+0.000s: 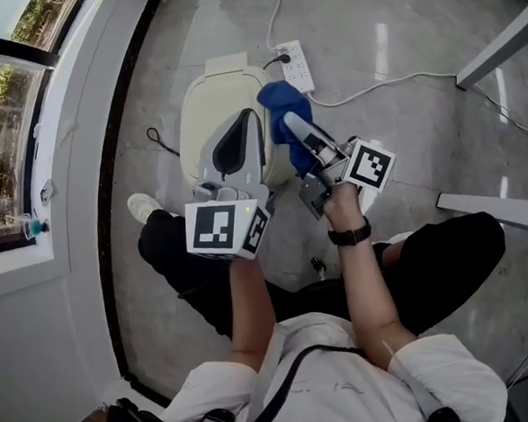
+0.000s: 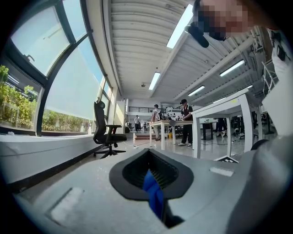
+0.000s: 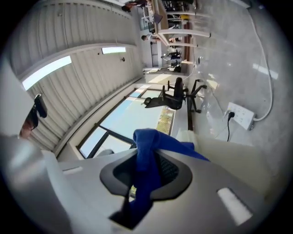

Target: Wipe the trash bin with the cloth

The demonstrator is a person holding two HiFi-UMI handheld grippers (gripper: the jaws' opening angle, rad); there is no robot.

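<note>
Holding the blue cloth (image 1: 279, 101) clamped in its jaws, right gripper (image 1: 292, 121) sits at the trash bin (image 1: 204, 101) edge; left gripper (image 1: 244, 121) jaws together, over bin lid.

The cloth (image 3: 153, 139) is soft blue fabric, matt and creased. The trash bin (image 1: 204, 100) looks like cream plastic, smooth with a faint sheen. The left gripper (image 2: 151, 176) and the right gripper (image 3: 144, 171) both have matt grey plastic shells around black ribbed pads. The floor (image 1: 395, 25) is polished grey stone, glossy enough to mirror lights. The power strip (image 1: 295, 64) is smooth white plastic.
</note>
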